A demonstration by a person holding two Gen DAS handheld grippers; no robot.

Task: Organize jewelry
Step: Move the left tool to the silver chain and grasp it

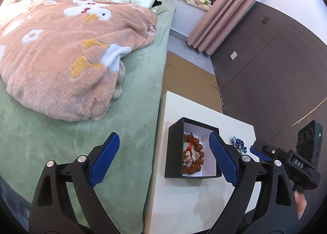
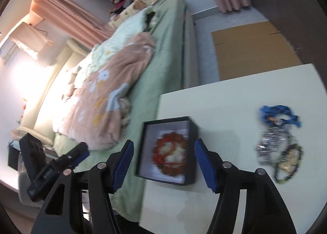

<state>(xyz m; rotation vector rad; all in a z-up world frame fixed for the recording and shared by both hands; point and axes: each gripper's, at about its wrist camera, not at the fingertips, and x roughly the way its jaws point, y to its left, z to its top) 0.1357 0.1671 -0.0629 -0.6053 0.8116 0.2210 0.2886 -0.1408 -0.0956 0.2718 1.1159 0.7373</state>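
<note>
Left wrist view. Your left gripper (image 1: 163, 158): jaws spread wide, nothing between them, held low over the seam between the bed (image 1: 81, 142) and the white table (image 1: 204, 193), probably ready to steady the box. Black box (image 1: 173, 152): lidless, white-lined, standing at the table's edge nearest the bed. Contents: one brown bead bracelet (image 1: 193, 153) with a red cord, lying flat around something pale (too small to identify). Blue beaded piece (image 1: 238, 145): on the table just past the box, partly hidden behind your gripper's finger. Your right gripper (image 1: 257, 152): at the frame's right edge, jaw state not readable from here.

Right wrist view (blurred). Your right gripper (image 2: 163, 164): jaws apart and empty, straddling the box (image 2: 194, 127) without touching it. Loose jewelry heap (image 2: 278, 144): blue, silver and dark strands, well apart from the box on the table (image 2: 224, 101) — likely the pieces yet to be boxed.
</note>
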